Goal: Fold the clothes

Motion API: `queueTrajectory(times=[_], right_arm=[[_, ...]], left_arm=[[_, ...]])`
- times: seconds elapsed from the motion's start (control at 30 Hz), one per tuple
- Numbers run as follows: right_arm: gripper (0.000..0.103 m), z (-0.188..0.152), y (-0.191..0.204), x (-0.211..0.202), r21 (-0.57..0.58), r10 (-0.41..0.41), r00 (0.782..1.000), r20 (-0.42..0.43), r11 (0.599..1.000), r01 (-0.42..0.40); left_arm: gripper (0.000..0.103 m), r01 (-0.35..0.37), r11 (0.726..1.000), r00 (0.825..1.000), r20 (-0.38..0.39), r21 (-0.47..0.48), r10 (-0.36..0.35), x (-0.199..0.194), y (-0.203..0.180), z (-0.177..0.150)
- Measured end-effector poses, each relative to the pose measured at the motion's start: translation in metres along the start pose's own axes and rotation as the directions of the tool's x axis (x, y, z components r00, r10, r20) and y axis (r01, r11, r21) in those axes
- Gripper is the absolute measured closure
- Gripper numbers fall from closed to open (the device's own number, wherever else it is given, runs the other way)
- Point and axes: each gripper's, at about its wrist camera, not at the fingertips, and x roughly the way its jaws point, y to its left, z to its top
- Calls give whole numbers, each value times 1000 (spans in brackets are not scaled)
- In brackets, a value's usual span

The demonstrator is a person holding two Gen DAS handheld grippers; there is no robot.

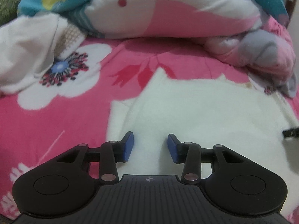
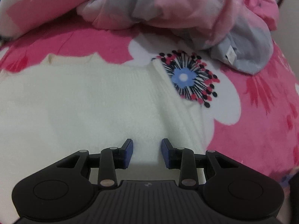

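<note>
A white knitted sweater (image 1: 205, 115) lies flat on a bed with a pink flower bedspread (image 1: 56, 123). The left gripper (image 1: 150, 147) is over the sweater near its left edge, with its jaws wide and holding nothing. The right gripper (image 2: 147, 153) is over the sweater (image 2: 84, 102) near a ribbed sleeve (image 2: 179, 108), and its jaws are wide and empty too. A rumpled pink and grey blanket (image 2: 186, 15) is piled at the far side of the bed.
</note>
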Motion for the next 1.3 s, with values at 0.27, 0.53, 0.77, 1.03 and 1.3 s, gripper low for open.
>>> queueTrajectory(times=[0.27, 0.53, 0.77, 1.03, 1.3], right_arm=[[69, -9, -14, -38, 65, 53, 999, 6, 996, -53], [71, -33, -16, -15, 16, 20, 998, -67, 1000, -19], [71, -28, -28, -53, 23, 69, 996, -49, 997, -68], [72, -63, -23, -49, -44, 47, 985, -166, 998, -55], [72, -69, -21, -40, -76, 39, 985, -169, 996, -52]], left_arm=[[58, 86, 981, 996, 15, -175, -85, -68, 15, -14], [47, 42, 952, 989, -125, -303, -83, -40, 44, -50], [51, 19, 964, 998, -45, -266, -32, -80, 39, -40], [50, -80, 978, 992, -108, -194, 60, -64, 35, -60], [62, -77, 983, 997, -31, -165, 73, -85, 32, -58]])
